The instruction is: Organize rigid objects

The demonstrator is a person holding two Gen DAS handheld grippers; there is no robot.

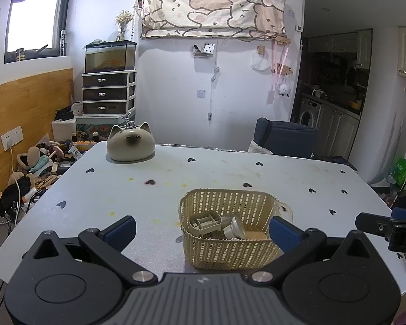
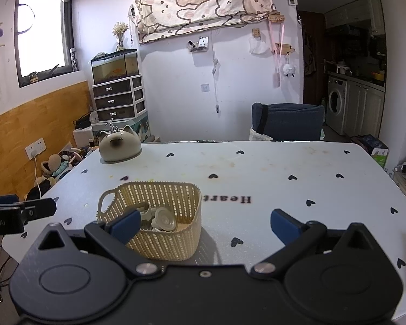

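Left gripper (image 1: 203, 230): jaws spread wide, holding nothing; its right finger sits just beside the basket's near right corner.
Right gripper (image 2: 205, 226): also wide open and empty, its left finger just in front of the basket's near left wall.
Woven plastic basket (image 1: 224, 249): the landmark, near the table's front edge; looks light and stiff but springy, so I'd take it by the rim or the loop handle (image 2: 105, 197).
Plastic parts (image 1: 219, 226): inside the basket, piled loosely; hard, light, probably slick.
Heart-print table (image 1: 230, 168): mostly bare beyond the basket.
Cat-shaped ceramic pot (image 1: 130, 146): well behind the basket, far left; likely heavy and breakable.
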